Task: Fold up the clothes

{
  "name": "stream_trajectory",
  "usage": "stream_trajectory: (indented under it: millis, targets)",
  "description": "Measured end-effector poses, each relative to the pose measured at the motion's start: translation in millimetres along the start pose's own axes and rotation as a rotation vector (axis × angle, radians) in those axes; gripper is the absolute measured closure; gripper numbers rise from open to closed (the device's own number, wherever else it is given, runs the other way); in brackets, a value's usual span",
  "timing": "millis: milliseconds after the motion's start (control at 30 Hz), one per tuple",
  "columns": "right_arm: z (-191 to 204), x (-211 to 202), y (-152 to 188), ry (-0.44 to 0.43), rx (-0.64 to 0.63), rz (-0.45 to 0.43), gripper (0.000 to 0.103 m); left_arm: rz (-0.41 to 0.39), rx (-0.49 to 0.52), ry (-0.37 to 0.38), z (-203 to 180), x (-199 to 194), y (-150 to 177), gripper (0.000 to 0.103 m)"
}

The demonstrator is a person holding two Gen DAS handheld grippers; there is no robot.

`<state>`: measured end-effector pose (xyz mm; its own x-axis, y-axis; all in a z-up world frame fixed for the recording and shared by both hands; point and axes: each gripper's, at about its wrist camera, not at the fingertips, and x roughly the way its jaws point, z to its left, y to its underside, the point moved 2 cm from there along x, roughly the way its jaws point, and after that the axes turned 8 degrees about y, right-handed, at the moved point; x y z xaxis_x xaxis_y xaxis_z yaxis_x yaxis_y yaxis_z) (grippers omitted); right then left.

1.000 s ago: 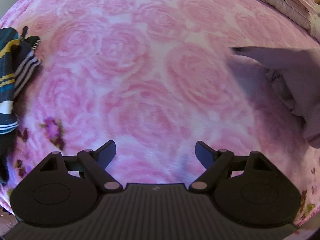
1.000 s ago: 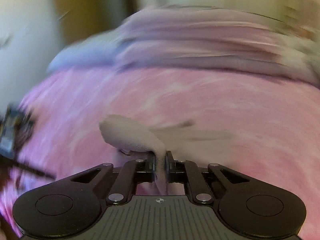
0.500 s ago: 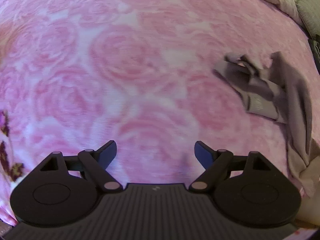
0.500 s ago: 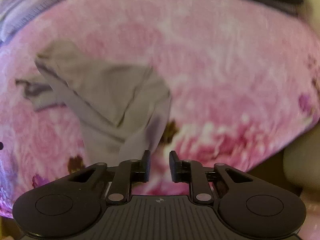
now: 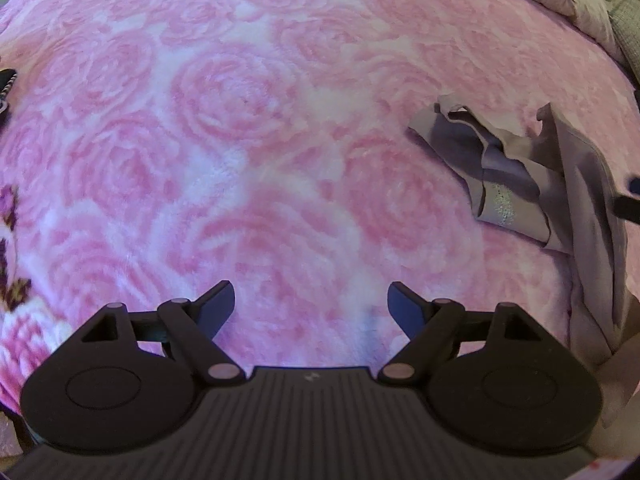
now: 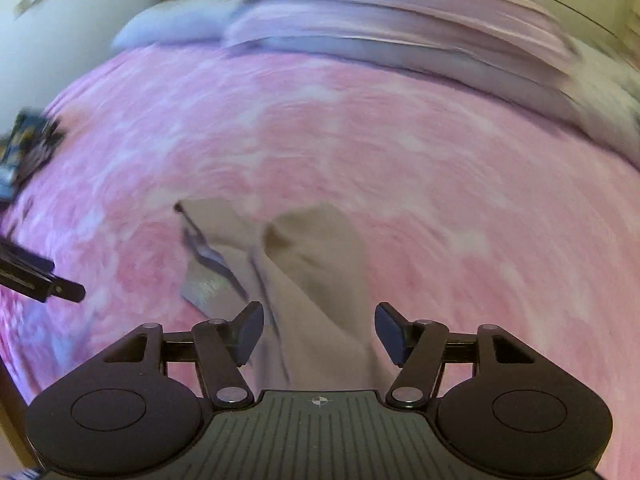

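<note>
A crumpled grey-beige garment lies on the pink rose-patterned blanket, at the right of the left wrist view. My left gripper hovers open over bare blanket, well left of the garment. In the blurred right wrist view the same garment lies just ahead of and partly between the spread fingers of my right gripper, which is open and holds nothing. The left gripper's finger shows at that view's left edge.
A dark striped garment lies at the blanket's far left. Lilac pillows and folded bedding are stacked along the far side. A grey knit item sits at the top right corner of the left wrist view.
My right gripper let go of the grey garment and opened wide; the garment now lies on the blanket. The right camera swung back toward the pillows. The left gripper stayed open and barely shifted.
</note>
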<state>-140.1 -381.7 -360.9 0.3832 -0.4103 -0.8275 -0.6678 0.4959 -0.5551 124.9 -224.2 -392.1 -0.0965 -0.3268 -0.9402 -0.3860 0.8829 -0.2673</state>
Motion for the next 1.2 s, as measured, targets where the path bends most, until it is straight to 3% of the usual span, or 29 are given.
stream_trajectory:
  millis: [67, 100, 200, 300, 367, 467, 533, 633, 733, 833, 967, 1067, 1200]
  targets:
    - [0.1, 23.8, -6.9, -0.048, -0.042, 0.007, 0.093, -0.003, -0.007, -0.009, -5.7, -0.3, 1.3, 0.024]
    - [-3.8, 29.0, -9.2, -0.061, -0.032, 0.025, 0.103, -0.005, -0.008, -0.012, -8.8, -0.8, 1.2, 0.025]
    - [-44.6, 9.1, -5.8, -0.02, 0.076, -0.048, 0.103, -0.023, -0.003, -0.004, -20.4, -2.7, -0.9, 0.026]
    - [-113.6, -29.5, 9.7, 0.146, 0.244, -0.068, 0.103, -0.031, 0.006, 0.004, -37.3, 0.6, -5.9, 0.026]
    - [-167.6, -52.2, 32.2, 0.263, 0.402, -0.027, 0.103, -0.034, 0.01, 0.022, -52.0, 4.6, -8.7, 0.026]
    - [-235.8, -62.9, 82.9, 0.376, 0.641, 0.152, 0.103, -0.025, 0.03, 0.072, -82.5, 11.9, -9.2, 0.026]
    - [-259.6, -64.3, 115.6, 0.351, 0.771, 0.268, 0.09, 0.0, 0.039, 0.121, -105.2, 17.4, -3.8, 0.026]
    - [-261.1, -79.1, 157.3, 0.27, 0.913, 0.293, 0.063, 0.074, 0.027, 0.237, -139.0, 25.7, 13.1, 0.03]
    - [-250.7, -91.3, 186.0, 0.247, 0.948, 0.343, 0.062, 0.137, -0.004, 0.367, -169.8, 32.7, 28.1, 0.03]
    - [-240.6, -99.8, 199.5, 0.231, 0.923, 0.35, 0.062, 0.105, 0.043, 0.379, -193.1, 33.5, 23.9, 0.03]
    - [-232.4, -88.5, 168.5, 0.218, 0.706, 0.28, 0.062, 0.073, 0.068, 0.328, -203.3, 42.8, 1.9, 0.03]
    - [-229.3, -75.1, 147.5, 0.209, 0.598, 0.251, 0.06, 0.093, 0.013, 0.393, -209.7, 46.4, -5.3, 0.03]
    - [-233.6, -69.2, 165.2, 0.189, 0.734, 0.263, 0.057, 0.168, -0.006, 0.47, -223.0, 48.0, 19.6, 0.03]
